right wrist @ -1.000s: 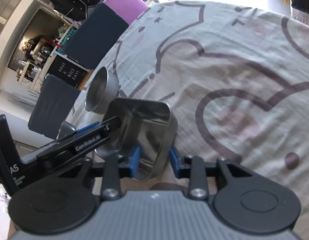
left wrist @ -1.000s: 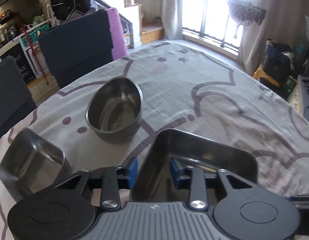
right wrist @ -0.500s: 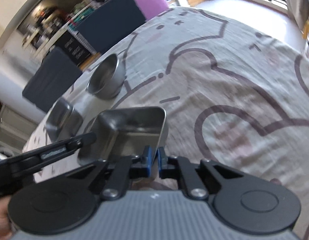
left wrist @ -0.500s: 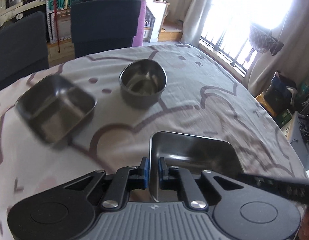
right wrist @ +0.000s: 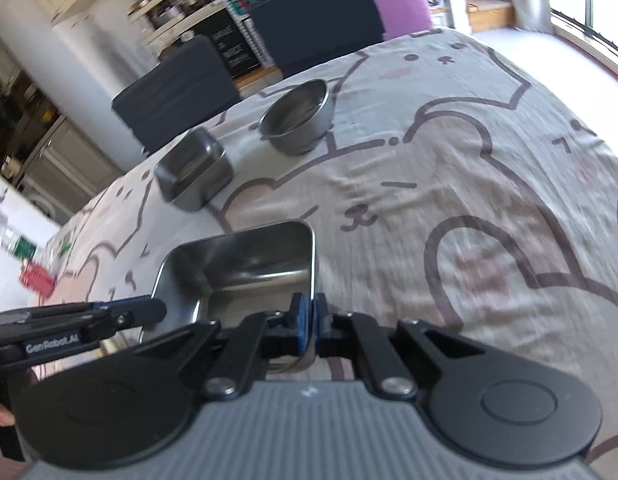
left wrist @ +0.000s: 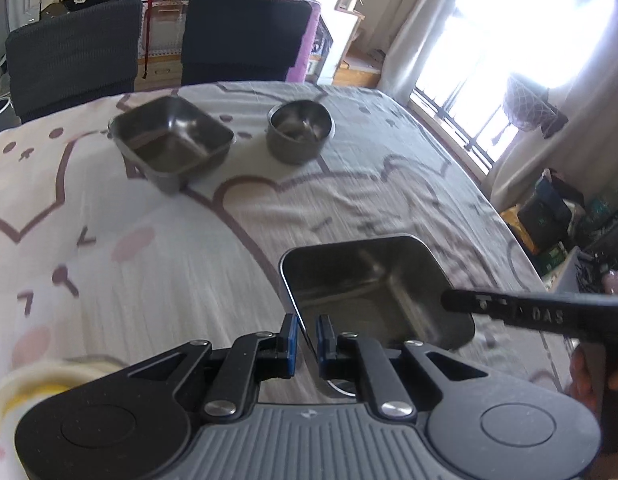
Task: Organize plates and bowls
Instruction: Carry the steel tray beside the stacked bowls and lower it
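So that it travels level, both grippers' jaws pinch the square tray point(left wrist: 373, 284) by opposite rims, bound toward its twin point(left wrist: 171, 146) at eleven o'clock.

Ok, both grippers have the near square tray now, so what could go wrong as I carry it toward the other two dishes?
Both the left gripper and the right gripper pinch only the thin rim of the square tray, so smooth steel could slip or twist if the hands move unevenly. The second square tray and round bowl sit close together; a skewed approach might knock either. The wrinkled tablecloth could snag an edge on setdown.
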The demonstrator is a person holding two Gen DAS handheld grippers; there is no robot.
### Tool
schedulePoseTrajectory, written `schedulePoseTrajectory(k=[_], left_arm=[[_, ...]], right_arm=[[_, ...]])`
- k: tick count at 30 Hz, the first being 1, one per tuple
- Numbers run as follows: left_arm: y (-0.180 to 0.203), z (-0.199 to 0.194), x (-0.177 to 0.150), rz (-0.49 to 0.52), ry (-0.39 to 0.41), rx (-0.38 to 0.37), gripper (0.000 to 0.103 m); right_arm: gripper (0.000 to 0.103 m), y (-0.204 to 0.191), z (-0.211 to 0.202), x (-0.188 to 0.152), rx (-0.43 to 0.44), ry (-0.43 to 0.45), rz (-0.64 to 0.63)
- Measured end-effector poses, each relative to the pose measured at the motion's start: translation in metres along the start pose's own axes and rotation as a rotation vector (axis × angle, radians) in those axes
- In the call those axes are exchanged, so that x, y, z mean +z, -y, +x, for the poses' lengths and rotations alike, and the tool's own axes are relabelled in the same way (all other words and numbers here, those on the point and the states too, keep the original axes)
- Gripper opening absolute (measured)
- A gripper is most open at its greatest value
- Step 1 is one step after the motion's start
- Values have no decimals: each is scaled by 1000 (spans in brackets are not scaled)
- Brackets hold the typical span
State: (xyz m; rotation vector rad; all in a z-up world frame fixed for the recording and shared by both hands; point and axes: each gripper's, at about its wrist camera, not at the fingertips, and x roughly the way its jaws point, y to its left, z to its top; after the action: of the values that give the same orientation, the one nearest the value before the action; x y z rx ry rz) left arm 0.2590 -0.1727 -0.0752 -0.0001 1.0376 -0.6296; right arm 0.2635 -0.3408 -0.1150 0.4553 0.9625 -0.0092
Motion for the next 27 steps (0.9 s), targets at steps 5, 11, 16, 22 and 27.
schedulePoseTrajectory(k=[5, 11, 16, 22, 27], left_arm=[[9, -1, -20, -3, -20, -5, 11], [11, 12, -35, -22, -45, 14, 10], [12, 22, -46, -18, -84, 29, 10], [17, 25, -49, 19, -93, 30, 11], [19, 24, -50, 22, -91, 21, 10]], right_arm=[[5, 2, -9, -13, -13, -26, -52], [5, 3, -15, -27, -24, -55, -89], [5, -3, -13, -33, -44, -89, -137], [5, -1, -9, -37, -70, -116, -144], [5, 2, -6, -38, -82, -137, -146]])
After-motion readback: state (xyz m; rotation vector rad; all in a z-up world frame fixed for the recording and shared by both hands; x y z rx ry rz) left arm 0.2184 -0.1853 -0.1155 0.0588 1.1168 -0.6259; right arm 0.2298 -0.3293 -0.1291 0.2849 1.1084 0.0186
